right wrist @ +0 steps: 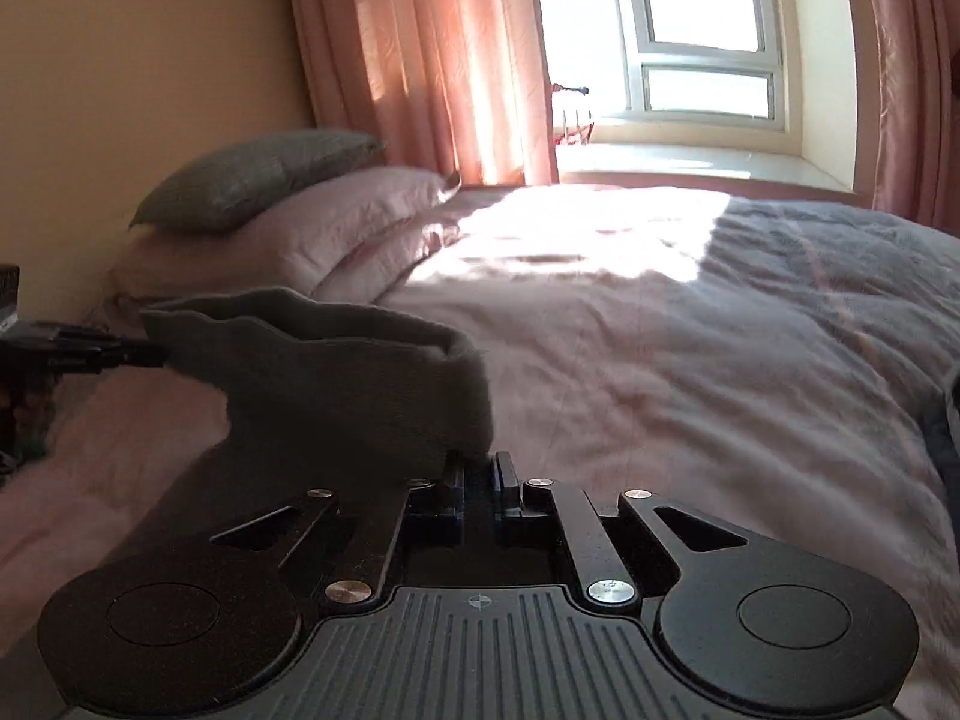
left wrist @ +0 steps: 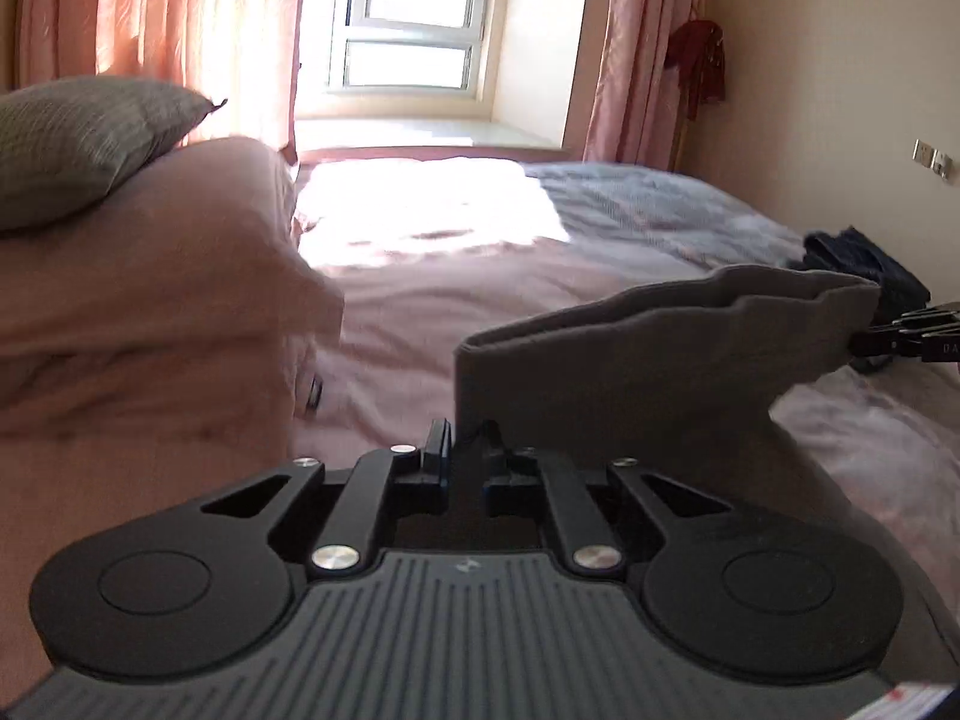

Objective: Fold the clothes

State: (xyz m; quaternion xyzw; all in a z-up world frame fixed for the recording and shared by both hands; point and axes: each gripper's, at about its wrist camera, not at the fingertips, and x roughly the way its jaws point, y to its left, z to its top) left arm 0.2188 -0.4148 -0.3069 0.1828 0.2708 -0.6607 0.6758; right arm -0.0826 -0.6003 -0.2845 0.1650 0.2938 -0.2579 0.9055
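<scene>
Nearest the left wrist camera, the left gripper (left wrist: 465, 441) has its jaws pressed together on one end of a grey garment (left wrist: 648, 354). Nearest the right wrist camera, the right gripper (right wrist: 480, 471) pinches the opposite end of the same cloth, its jaws likewise closed on the fabric. The garment hangs stretched between the two grippers, doubled over so two wavy edges run along its top, lifted above the bed (right wrist: 660, 360) (each camera catches the other gripper gripping the far corner). Beyond it, the pink bedspread lies rumpled, with a bright sun patch and a grey blanket (right wrist: 840, 264) further on. A dark item (left wrist: 864, 261) rests near the bed's far right side. A grey pillow (left wrist: 84, 138) tops pink ones; past them, pink curtains (right wrist: 432, 60) frame the window (left wrist: 414, 18).
</scene>
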